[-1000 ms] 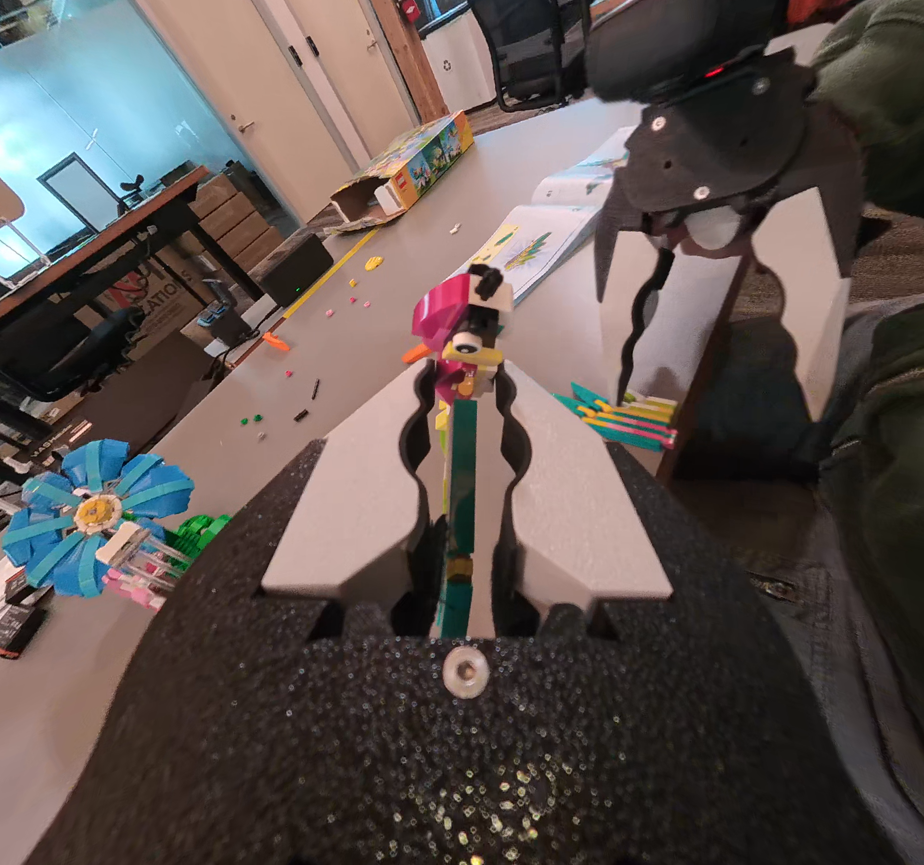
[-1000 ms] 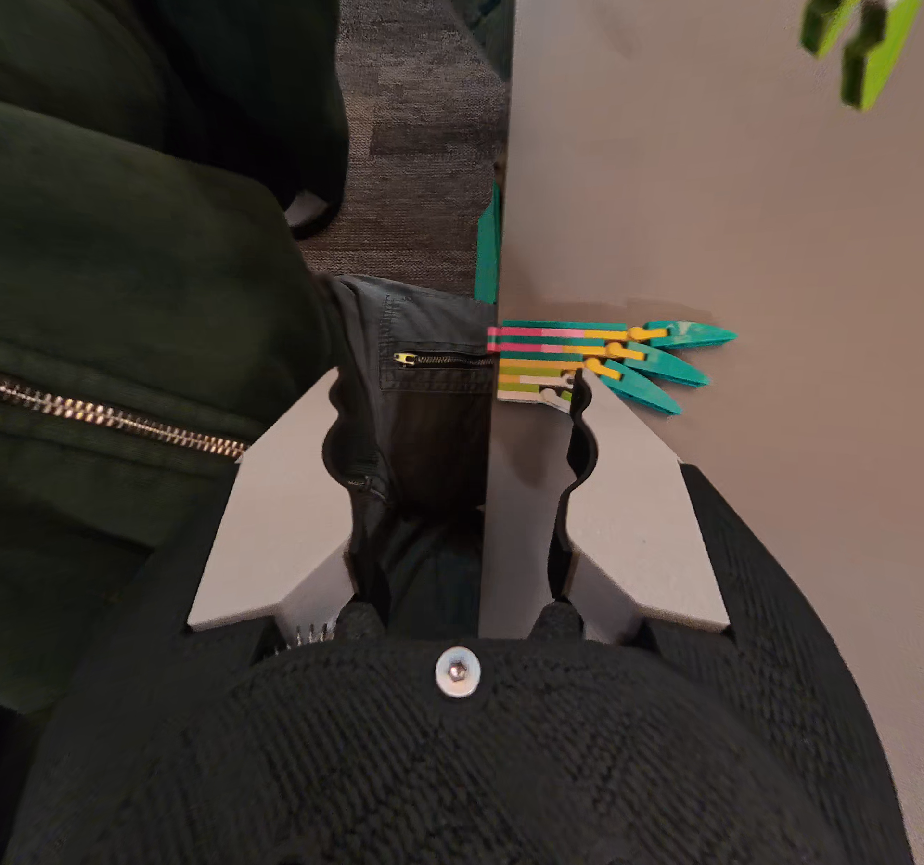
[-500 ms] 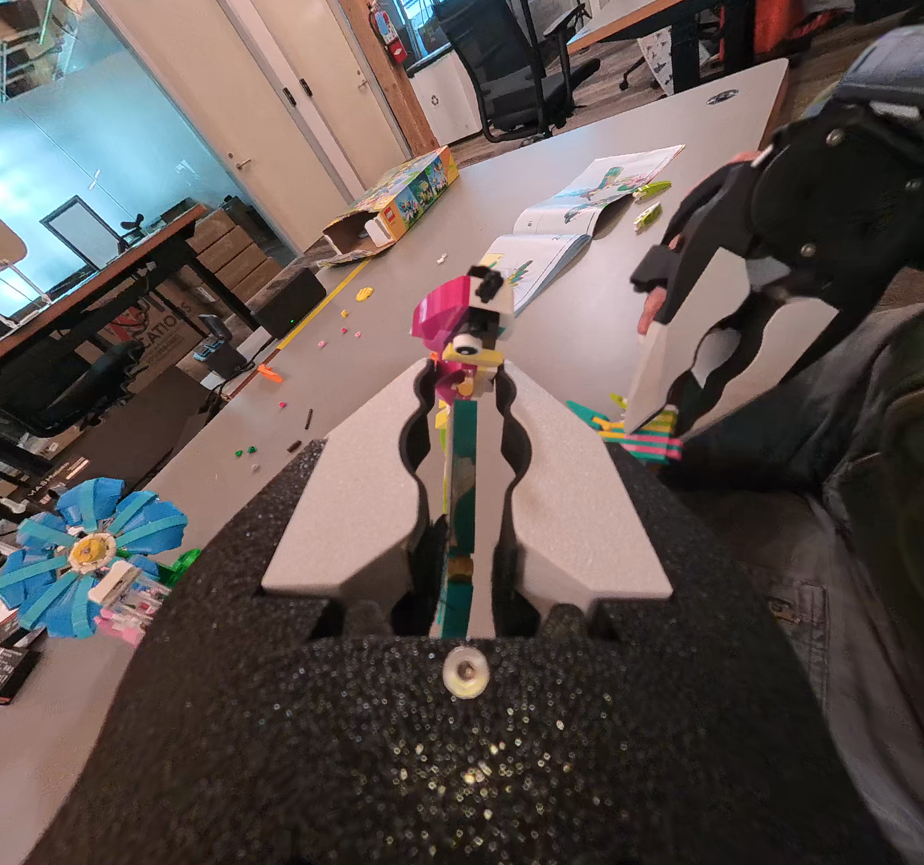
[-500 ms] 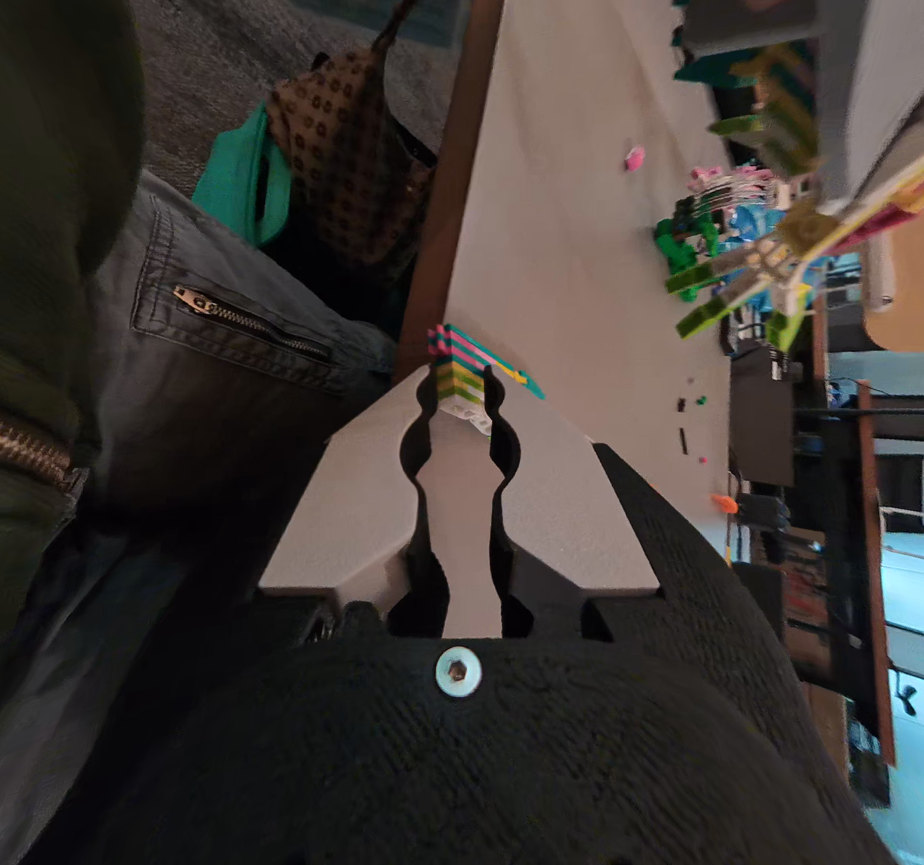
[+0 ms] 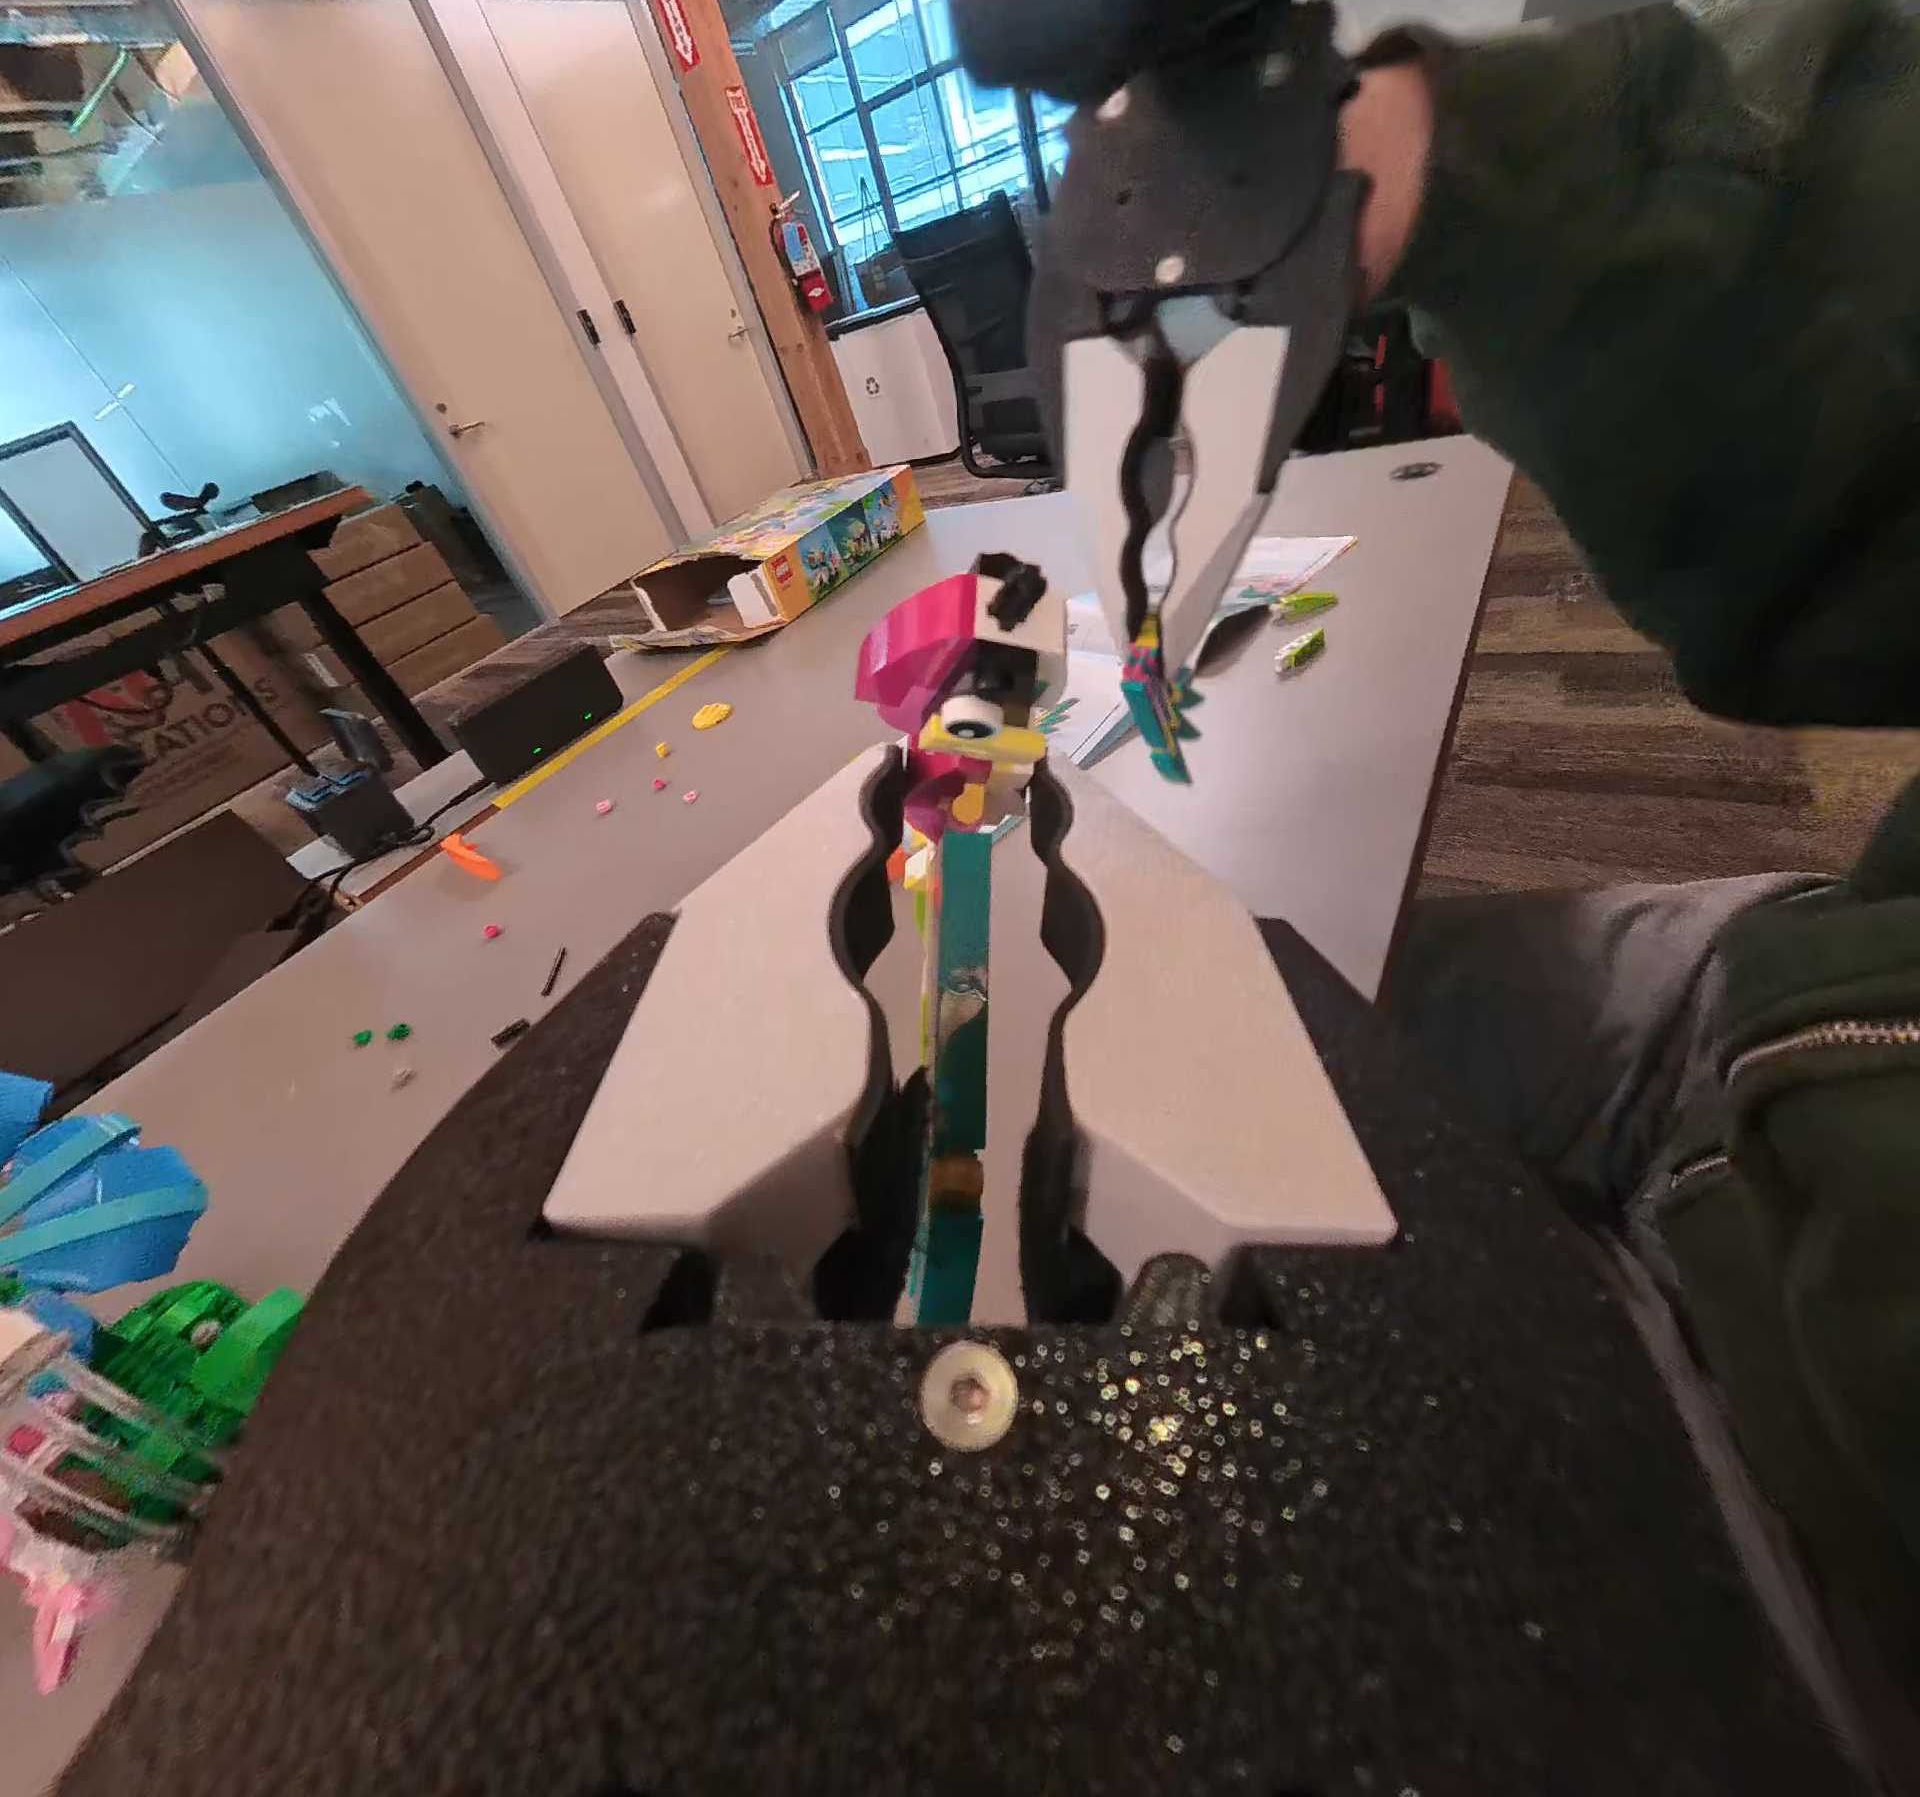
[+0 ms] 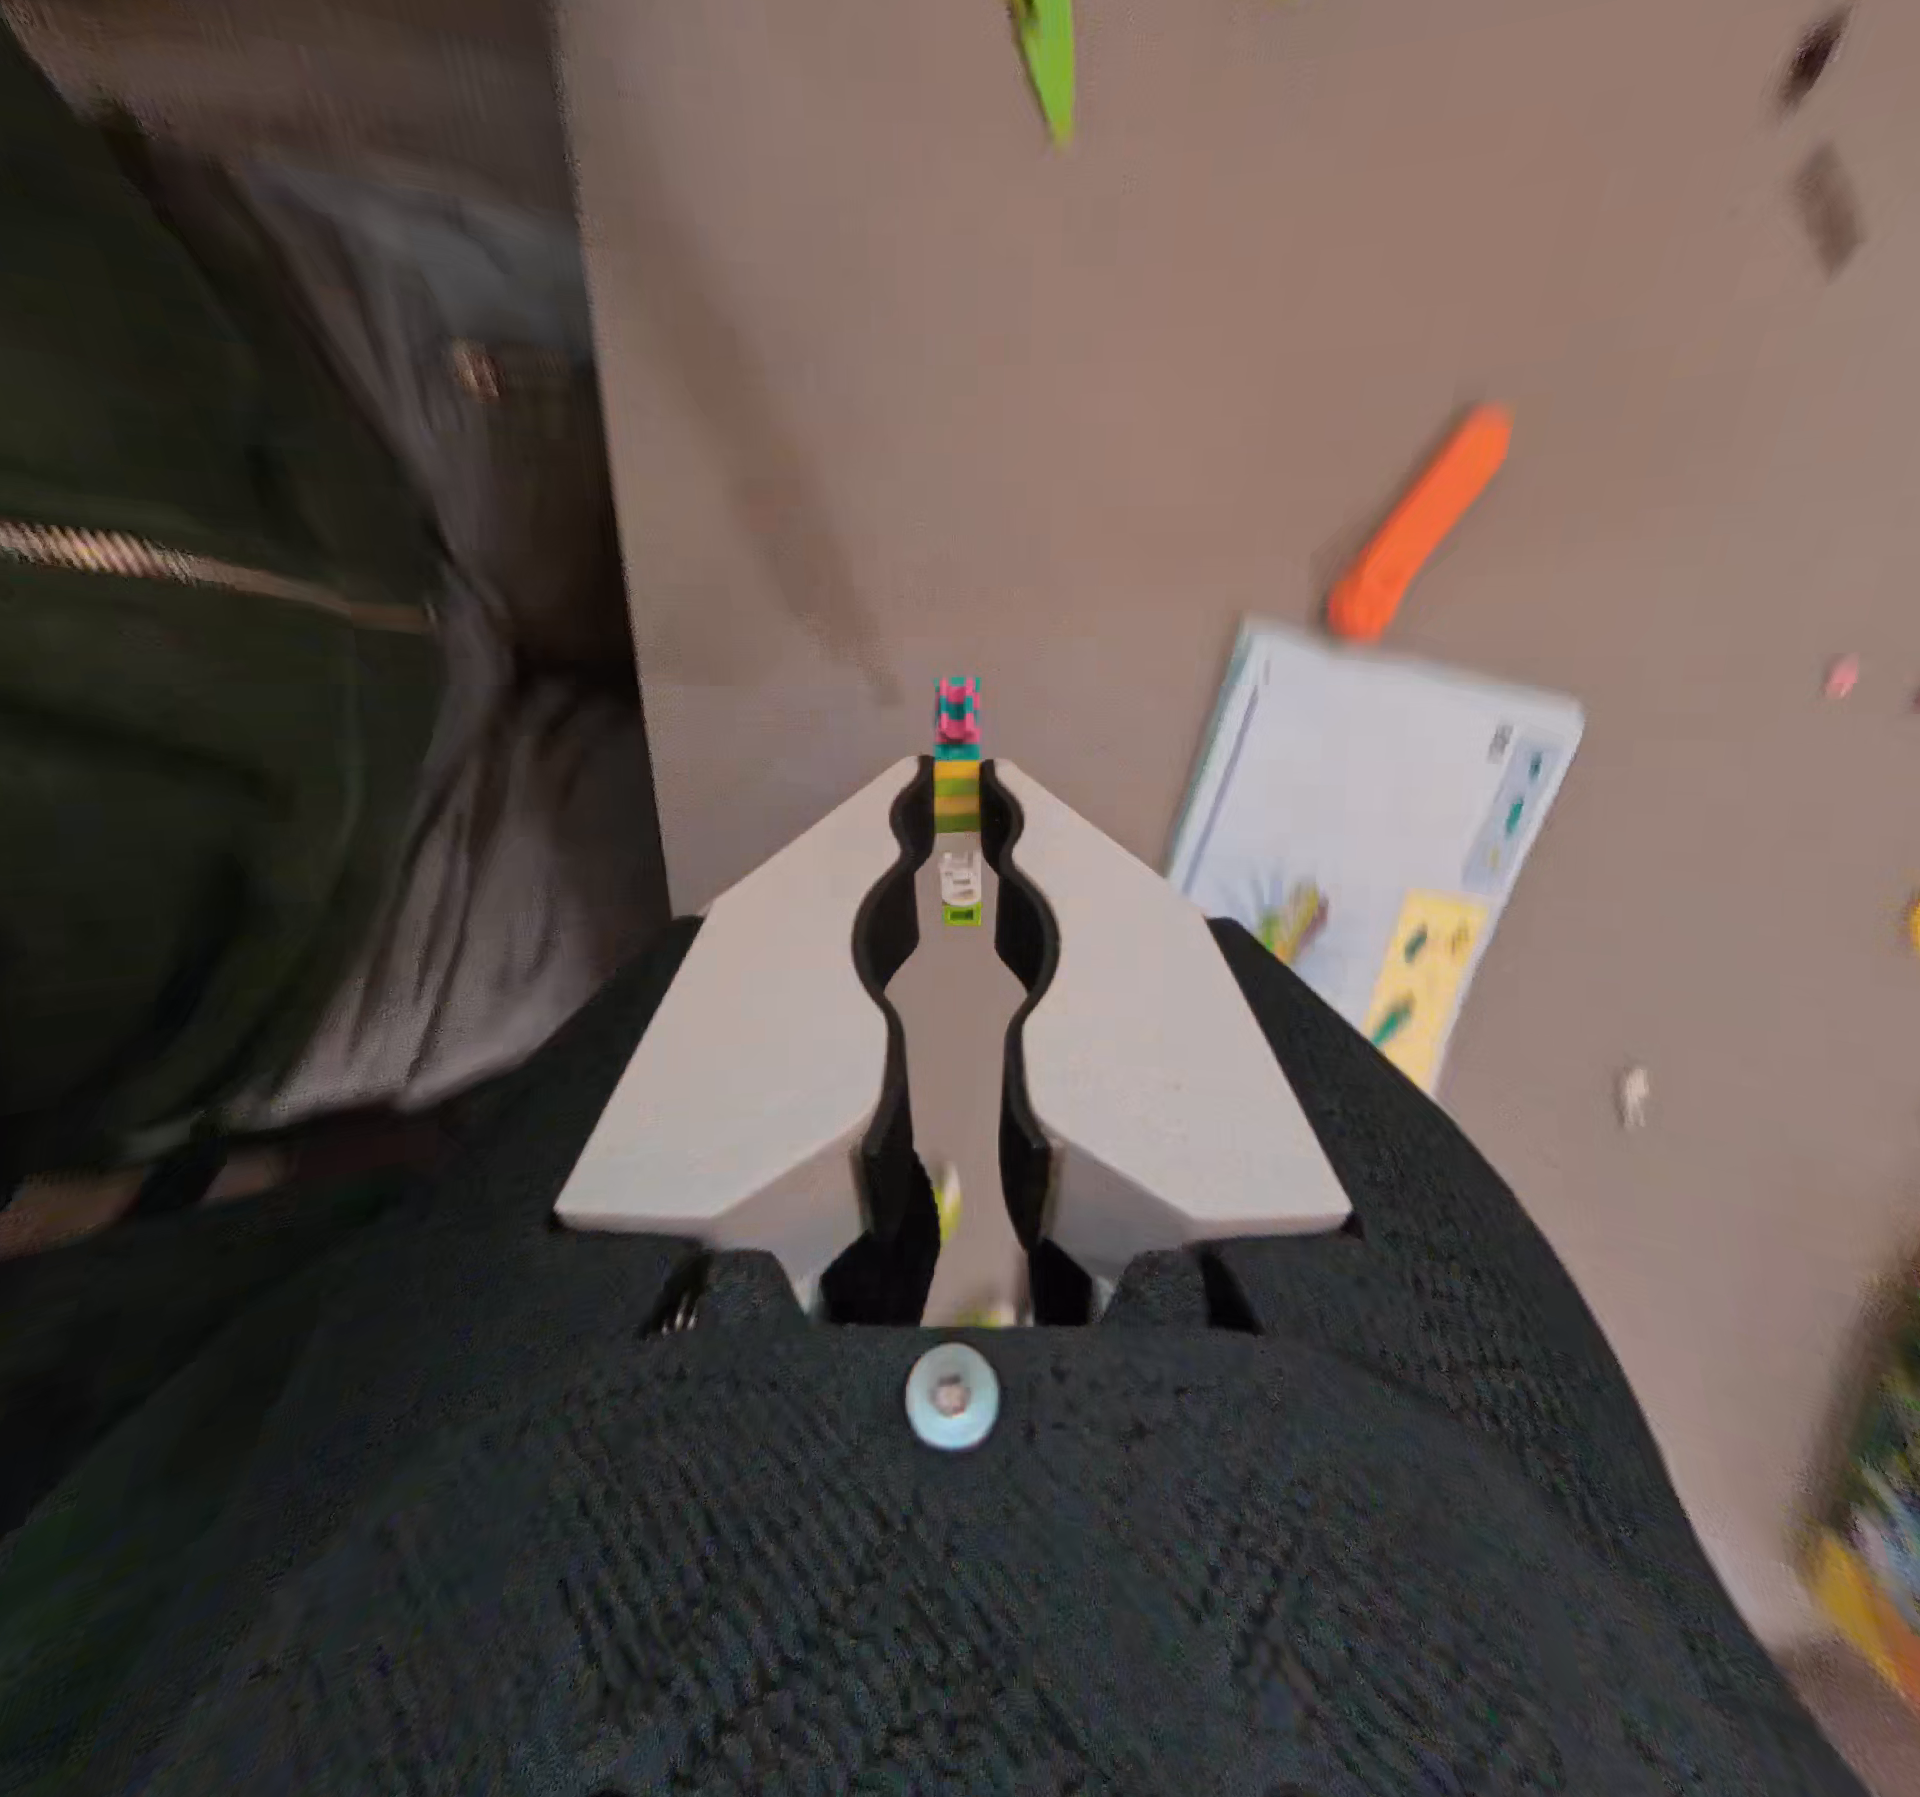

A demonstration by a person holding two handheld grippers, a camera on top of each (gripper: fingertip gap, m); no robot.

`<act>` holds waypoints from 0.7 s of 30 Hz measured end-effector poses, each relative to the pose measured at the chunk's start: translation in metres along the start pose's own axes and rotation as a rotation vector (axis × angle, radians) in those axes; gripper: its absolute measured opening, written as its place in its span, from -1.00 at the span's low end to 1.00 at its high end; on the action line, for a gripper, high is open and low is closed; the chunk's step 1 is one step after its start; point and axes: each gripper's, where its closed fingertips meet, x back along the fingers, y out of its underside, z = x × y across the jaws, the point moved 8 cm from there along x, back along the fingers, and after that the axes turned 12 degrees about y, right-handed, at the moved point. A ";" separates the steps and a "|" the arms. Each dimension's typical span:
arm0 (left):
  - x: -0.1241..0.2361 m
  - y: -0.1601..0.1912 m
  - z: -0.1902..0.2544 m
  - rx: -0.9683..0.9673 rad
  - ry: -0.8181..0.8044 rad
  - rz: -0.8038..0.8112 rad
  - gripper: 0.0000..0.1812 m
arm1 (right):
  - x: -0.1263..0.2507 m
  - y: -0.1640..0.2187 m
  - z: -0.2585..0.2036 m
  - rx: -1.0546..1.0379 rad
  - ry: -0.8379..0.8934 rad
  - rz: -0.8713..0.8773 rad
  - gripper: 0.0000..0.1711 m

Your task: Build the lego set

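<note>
My left gripper (image 5: 961, 781) is shut on a lego bird body (image 5: 958, 968), a teal strip with a pink, white and yellow head (image 5: 961, 667) sticking out past the fingertips. My right gripper (image 6: 958, 765) is shut on a striped teal, pink and yellow feather piece (image 6: 958, 760). In the left wrist view the right gripper (image 5: 1148, 620) hangs in the air just right of and beyond the bird's head, with the feather piece (image 5: 1153, 708) pointing down from its tips.
On the grey table (image 5: 1299, 791) lie an open instruction booklet (image 6: 1371, 833), a torn lego box (image 5: 779, 563), an orange piece (image 6: 1423, 532) and small loose bits. A blue lego flower (image 5: 83, 1217) and green pieces (image 5: 197, 1332) sit at near left. A person's dark sleeve (image 5: 1662, 293) is at right.
My right gripper closed on the feather piece at the table edge, lifted it and carried it up beside the bird's head. My left gripper kept holding the bird.
</note>
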 end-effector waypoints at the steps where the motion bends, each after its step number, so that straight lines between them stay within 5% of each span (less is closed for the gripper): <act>1: -0.003 0.000 0.000 -0.002 0.005 -0.003 -0.76 | -0.004 0.002 0.006 0.016 -0.036 -0.111 -0.92; 6: -0.013 0.007 0.003 -0.011 0.019 -0.037 -0.76 | -0.044 -0.001 0.006 0.138 -0.179 -0.408 -0.92; 21: -0.007 0.020 0.003 0.015 0.017 -0.038 -0.76 | -0.083 -0.006 0.001 0.069 -0.265 -0.334 -0.93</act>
